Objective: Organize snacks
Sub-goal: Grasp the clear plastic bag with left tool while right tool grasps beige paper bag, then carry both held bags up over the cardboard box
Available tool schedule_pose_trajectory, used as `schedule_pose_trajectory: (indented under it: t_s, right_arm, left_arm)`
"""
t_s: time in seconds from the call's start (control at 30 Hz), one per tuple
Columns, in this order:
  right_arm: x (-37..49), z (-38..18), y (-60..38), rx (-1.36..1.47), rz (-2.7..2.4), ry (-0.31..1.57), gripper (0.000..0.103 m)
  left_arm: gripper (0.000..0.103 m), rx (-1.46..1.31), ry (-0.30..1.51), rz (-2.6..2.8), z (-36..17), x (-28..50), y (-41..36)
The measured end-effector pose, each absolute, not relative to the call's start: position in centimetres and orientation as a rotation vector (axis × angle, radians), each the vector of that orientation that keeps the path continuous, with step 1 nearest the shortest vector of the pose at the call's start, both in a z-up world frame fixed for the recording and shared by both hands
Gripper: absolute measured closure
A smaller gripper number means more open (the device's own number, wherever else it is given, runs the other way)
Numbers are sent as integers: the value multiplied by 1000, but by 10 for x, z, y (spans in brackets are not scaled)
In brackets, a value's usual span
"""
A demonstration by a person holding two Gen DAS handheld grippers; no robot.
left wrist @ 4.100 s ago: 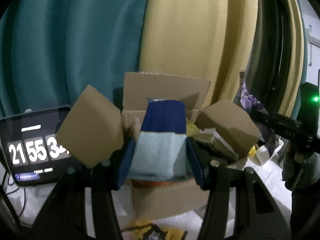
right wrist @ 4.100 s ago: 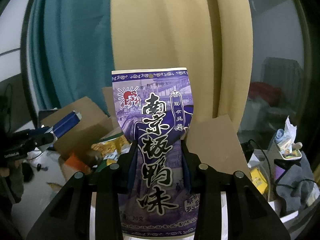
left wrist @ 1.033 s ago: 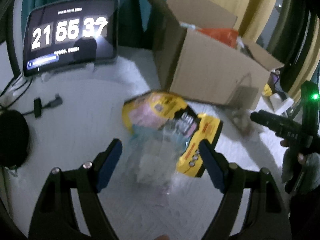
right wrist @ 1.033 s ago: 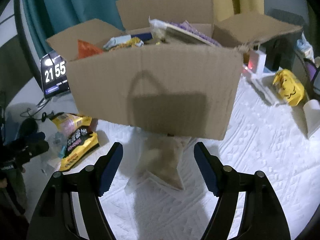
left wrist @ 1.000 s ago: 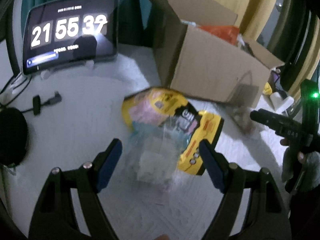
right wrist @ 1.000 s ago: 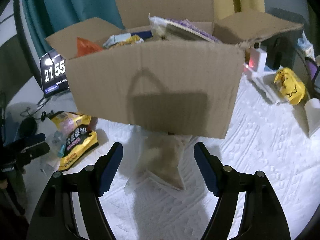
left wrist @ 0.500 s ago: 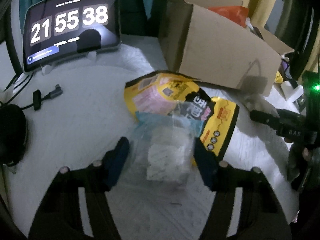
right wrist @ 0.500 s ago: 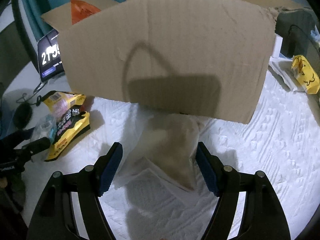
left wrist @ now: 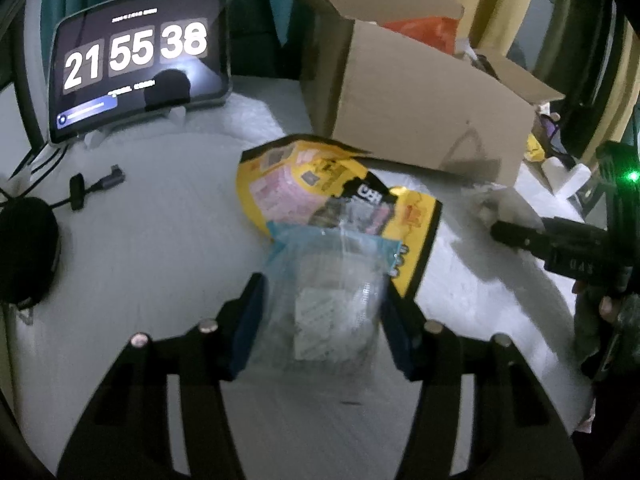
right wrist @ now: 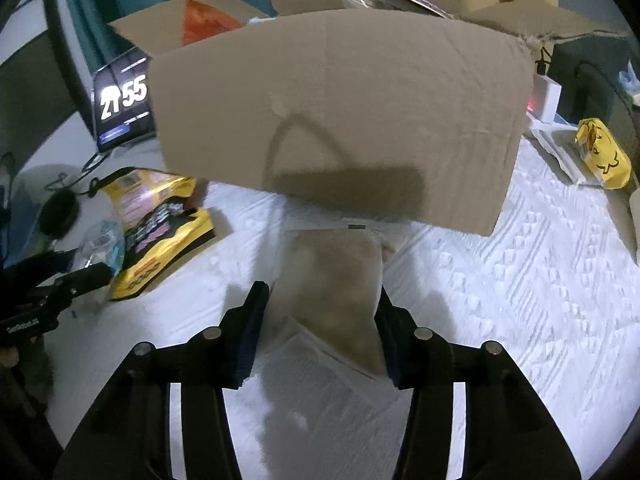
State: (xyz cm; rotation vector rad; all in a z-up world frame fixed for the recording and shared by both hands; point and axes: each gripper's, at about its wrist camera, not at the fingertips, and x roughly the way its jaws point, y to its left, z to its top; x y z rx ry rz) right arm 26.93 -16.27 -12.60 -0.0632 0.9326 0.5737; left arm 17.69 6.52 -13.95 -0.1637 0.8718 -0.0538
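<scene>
A clear bag with a blue top (left wrist: 332, 300) lies partly on a yellow and black snack bag (left wrist: 296, 184). My left gripper (left wrist: 322, 320) is closing around the clear bag, and both blue pads touch its sides. A beige snack bag (right wrist: 336, 280) lies on the white cloth against the front of the cardboard box (right wrist: 340, 120). My right gripper (right wrist: 320, 320) is closing on it, with the pads at its two sides. The open box (left wrist: 420, 112) holds several snack packs, including an orange one (right wrist: 200, 20). Both bags rest on the surface.
A tablet clock (left wrist: 140, 60) stands at the back left, with a cable (left wrist: 92, 184) and a round black object (left wrist: 24, 248) near it. A yellow packet (right wrist: 604, 152) and a white device with a red light (right wrist: 544, 100) sit at the right of the box.
Both grippers went from wide open to closed in on their bags. The right gripper moved in low toward the beige bag at the foot of the box.
</scene>
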Motion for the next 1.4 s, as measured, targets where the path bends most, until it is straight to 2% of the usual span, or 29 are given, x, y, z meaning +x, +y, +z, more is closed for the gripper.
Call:
schedule_pose_trajectory:
  t_s: [0.6, 1.4]
  right_arm:
    - [236, -55, -176, -58, 628, 773, 51]
    - [264, 8, -187, -68, 618, 618, 51]
  left_arm:
    - [47, -141, 751, -80, -84, 158, 52]
    - [47, -121, 596, -93, -17, 199, 32]
